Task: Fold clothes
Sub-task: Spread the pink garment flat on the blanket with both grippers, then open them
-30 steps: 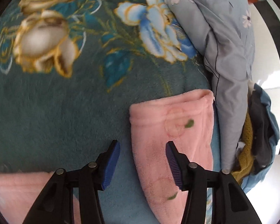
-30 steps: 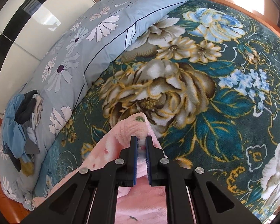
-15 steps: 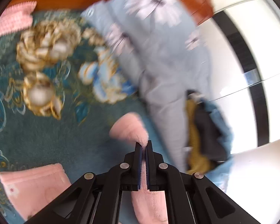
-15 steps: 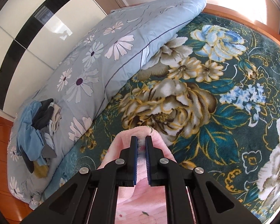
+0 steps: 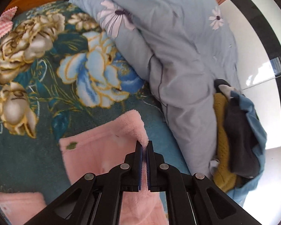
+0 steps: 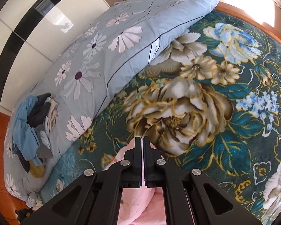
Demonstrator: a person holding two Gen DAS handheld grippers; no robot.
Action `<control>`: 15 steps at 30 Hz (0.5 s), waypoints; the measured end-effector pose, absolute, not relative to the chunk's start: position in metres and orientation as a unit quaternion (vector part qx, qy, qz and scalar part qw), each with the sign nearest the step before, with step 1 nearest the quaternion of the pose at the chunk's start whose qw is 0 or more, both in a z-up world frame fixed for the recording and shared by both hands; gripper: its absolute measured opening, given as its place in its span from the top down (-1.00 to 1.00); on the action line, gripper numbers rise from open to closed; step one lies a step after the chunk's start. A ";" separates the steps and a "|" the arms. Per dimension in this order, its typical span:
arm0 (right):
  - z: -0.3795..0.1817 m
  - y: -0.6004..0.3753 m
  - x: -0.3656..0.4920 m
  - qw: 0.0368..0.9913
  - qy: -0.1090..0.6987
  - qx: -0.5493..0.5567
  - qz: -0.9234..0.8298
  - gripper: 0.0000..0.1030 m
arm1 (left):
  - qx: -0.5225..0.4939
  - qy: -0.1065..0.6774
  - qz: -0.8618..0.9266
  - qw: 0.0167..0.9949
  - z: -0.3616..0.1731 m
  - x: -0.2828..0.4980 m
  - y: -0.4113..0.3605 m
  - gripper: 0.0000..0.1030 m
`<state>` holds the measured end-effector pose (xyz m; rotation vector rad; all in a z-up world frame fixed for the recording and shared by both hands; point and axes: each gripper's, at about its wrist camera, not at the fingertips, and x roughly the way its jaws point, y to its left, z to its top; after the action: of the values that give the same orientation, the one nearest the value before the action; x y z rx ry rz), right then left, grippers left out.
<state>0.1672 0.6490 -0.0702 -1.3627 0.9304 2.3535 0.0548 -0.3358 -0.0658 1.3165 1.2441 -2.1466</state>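
A pink fleece garment lies on the teal floral blanket. My left gripper is shut on its far right corner, and the fabric shows between the blue pads and hangs under them, lifted off the blanket. In the right wrist view the same pink garment bunches under and around the black fingers. My right gripper has its jaws closing the last bit, with only a thin pale sliver of fleece between the pads. The garment's top edge sits just below its fingertips.
A light blue daisy duvet is rolled along the bed's side. A pile of blue, dark and mustard clothes lies on it. Another pink piece lies at the lower left and a pink checked cloth at the far left. A wooden bed frame borders the blanket.
My left gripper went from open over the pink garment to shut on its corner and rose with it. The right gripper rose a little, and the fleece fold above its tips has sunk.
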 end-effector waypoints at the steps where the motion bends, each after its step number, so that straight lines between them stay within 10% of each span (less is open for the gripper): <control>1: -0.076 0.645 0.164 0.130 0.309 -0.483 0.809 0.97 | 0.461 0.439 -0.753 0.170 -0.070 0.051 -0.337 0.93; 9: -0.097 0.637 0.145 0.125 0.264 -0.525 0.799 0.91 | 0.455 0.419 -0.766 0.175 -0.079 0.044 -0.350 0.93; 12: -0.100 0.642 0.136 0.119 0.274 -0.525 0.797 0.41 | 0.452 0.420 -0.768 0.175 -0.083 0.048 -0.350 0.93; 15: -0.107 0.641 0.120 0.107 0.270 -0.544 0.787 0.36 | 0.452 0.422 -0.765 0.178 -0.090 0.052 -0.350 0.93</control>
<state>0.1198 0.6413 -0.1070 -1.6003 0.7954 2.3172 0.0519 -0.3503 -0.0897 1.2802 1.1926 -2.1658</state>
